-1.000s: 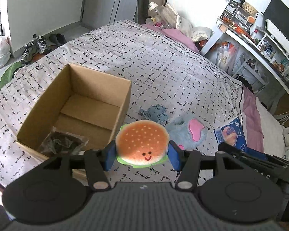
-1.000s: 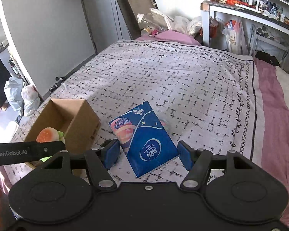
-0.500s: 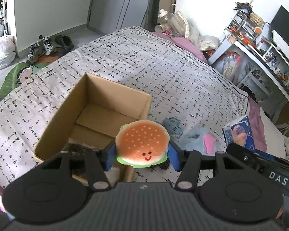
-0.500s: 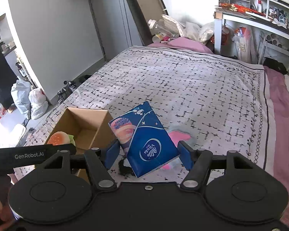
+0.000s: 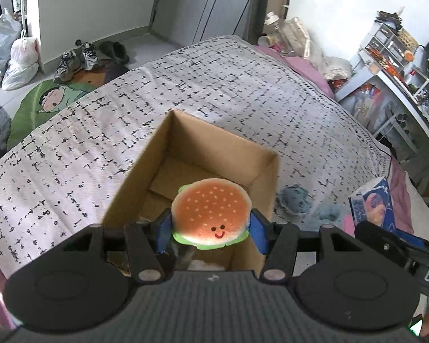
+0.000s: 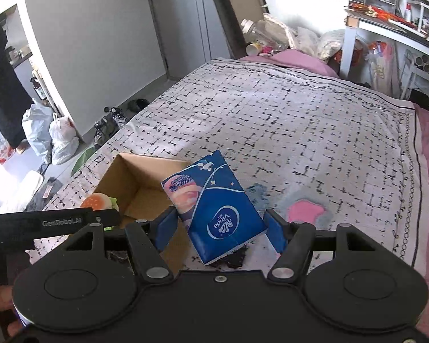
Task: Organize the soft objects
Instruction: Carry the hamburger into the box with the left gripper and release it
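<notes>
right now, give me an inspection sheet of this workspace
surface: bed under a patterned white cover
job's things: open cardboard box on the bed; burger plush; tissue pack; blue plush and grey-pink plush lying beside the box
clutter: dark item on the cover under the pack
grippers: left gripper shut on burger plush over the box; right gripper shut on tissue pack beside the box
cables: nothing seen
surroundings: shoes and bags on the floor, crowded shelves
</notes>
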